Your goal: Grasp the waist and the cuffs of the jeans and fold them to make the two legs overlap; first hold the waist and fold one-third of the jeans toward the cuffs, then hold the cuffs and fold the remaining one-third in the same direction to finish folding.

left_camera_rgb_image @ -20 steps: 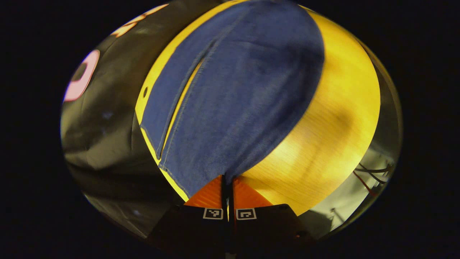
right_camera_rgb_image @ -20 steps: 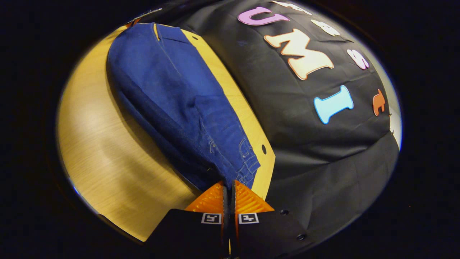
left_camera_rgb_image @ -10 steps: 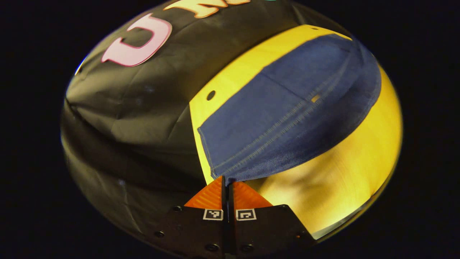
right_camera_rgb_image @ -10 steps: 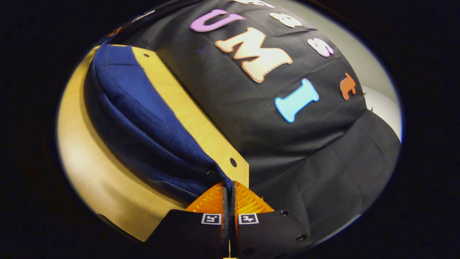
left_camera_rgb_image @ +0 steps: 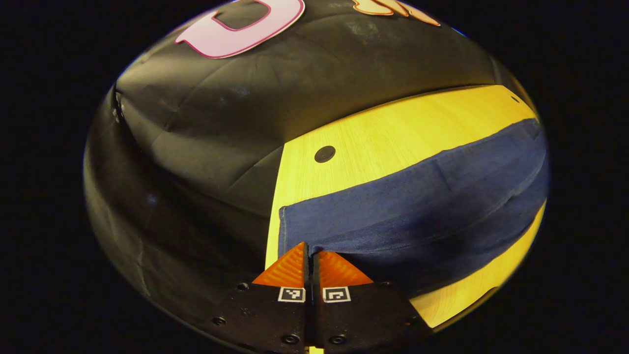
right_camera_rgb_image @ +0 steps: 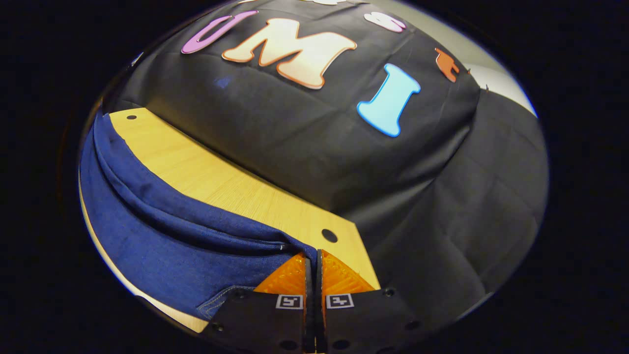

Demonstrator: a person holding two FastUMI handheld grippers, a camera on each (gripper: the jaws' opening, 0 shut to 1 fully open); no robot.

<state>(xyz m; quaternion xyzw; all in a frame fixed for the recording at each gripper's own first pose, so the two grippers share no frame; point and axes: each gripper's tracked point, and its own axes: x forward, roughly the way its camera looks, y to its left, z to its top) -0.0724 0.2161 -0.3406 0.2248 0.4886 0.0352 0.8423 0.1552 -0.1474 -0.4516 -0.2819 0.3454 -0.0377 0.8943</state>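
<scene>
Jeans (left_camera_rgb_image: pixel 417 211): dark blue denim, lying across the table (left_camera_rgb_image: pixel 393 132), folded lengthwise so that one layer lies over another. In the left gripper view the cloth runs from the fingertips away to the right as a broad band, with a stitched hem edge just left of the tips and a soft fold bulging along the near side. In the right gripper view the jeans (right_camera_rgb_image: pixel 147 236) run from the fingertips away to the left, with a rolled fold along the far edge and a stitched seam low beside the left finger.

Left gripper (left_camera_rgb_image: pixel 310 250): fingers drawn together with barely a slit between them, pinching a corner of the denim at the hem end. The cloth rises slightly to meet the tips.

Right gripper (right_camera_rgb_image: pixel 311 258): fingers likewise pressed close, clamped on the denim edge where the fold meets the tips.

Table: light wood grain, bare strip beyond the jeans in both views. A round dark hole (left_camera_rgb_image: pixel 324 154) sits ahead and a little right of the left gripper; a similar hole (right_camera_rgb_image: pixel 329 235) sits just ahead and right of the right gripper, near the table's cut corner, and another hole (right_camera_rgb_image: pixel 131 117) lies far off to the left.

Wall (right_camera_rgb_image: pixel 344 162): black cloth, creased, directly behind the table's far edge.
</scene>
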